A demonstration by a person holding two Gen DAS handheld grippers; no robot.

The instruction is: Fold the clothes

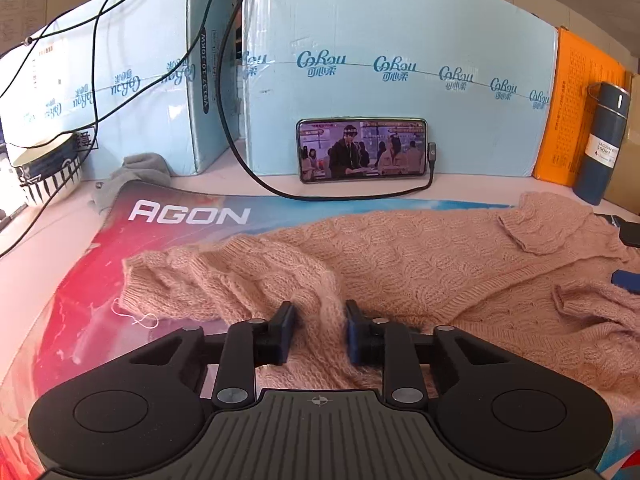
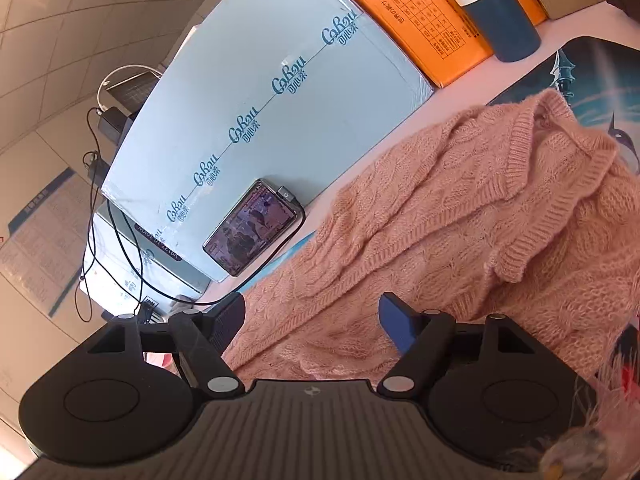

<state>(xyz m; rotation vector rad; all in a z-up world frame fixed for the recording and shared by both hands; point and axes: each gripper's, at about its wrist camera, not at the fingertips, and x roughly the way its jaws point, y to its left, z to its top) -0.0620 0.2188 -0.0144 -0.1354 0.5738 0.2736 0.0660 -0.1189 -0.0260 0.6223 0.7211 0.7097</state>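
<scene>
A pink cable-knit sweater (image 1: 420, 256) lies spread on a colourful AGON desk mat (image 1: 80, 280). My left gripper (image 1: 319, 310) is shut on a fold of the sweater near its left sleeve (image 1: 192, 284), with fabric bunched between the fingers. In the right wrist view the sweater (image 2: 460, 216) fills the centre and right. My right gripper (image 2: 312, 312) is open, tilted, just above the sweater's body; knit shows between its spread fingers.
Pale blue boxes (image 1: 400, 60) stand at the back with a phone (image 1: 362, 150) leaning on them and a black cable (image 1: 256, 184). An orange box (image 1: 576, 112) and a dark blue bottle (image 1: 604, 144) stand right. A bowl (image 1: 48, 168) and grey cloth (image 1: 144, 168) sit left.
</scene>
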